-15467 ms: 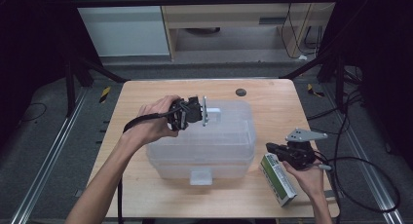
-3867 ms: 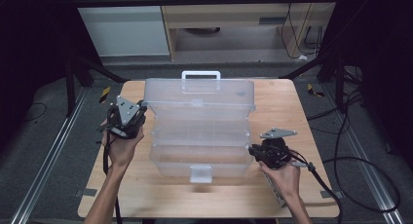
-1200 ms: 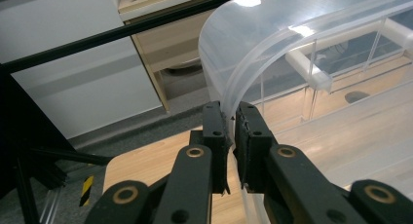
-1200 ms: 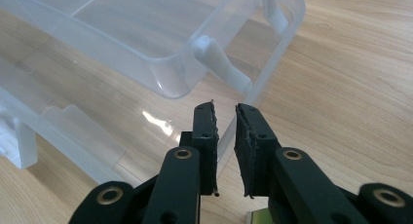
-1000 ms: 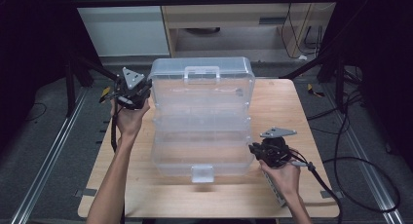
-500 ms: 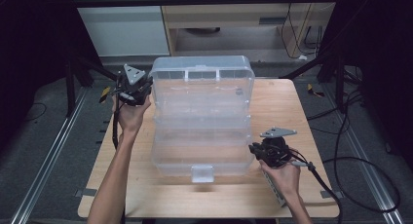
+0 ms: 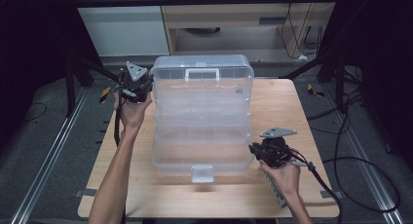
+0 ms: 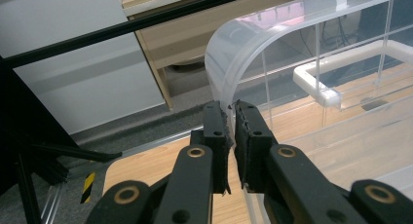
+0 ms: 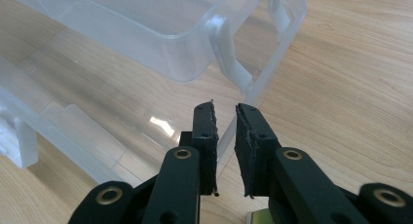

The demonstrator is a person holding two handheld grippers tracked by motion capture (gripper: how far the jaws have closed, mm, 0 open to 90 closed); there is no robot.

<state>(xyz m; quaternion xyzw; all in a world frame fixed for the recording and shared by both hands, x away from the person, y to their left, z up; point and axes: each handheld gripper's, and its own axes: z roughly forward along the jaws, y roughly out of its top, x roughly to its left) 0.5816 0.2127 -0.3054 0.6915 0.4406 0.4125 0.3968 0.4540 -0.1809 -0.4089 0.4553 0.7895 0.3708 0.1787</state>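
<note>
Two tools, left tool (image 8: 230, 118) pinching clear box lid (image 7: 204, 78), right tool (image 9: 225, 118) seemingly clamping box wall (image 9: 229, 136).

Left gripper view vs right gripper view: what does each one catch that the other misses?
Left gripper view: the left gripper pinches the curved corner edge of the raised clear lid, with the white handle and a cabinet behind.
Right gripper view: the right gripper grips the rim of the box base, with its tiered trays and a white hinge arm.
Both: black jaws and wooden table.
</note>
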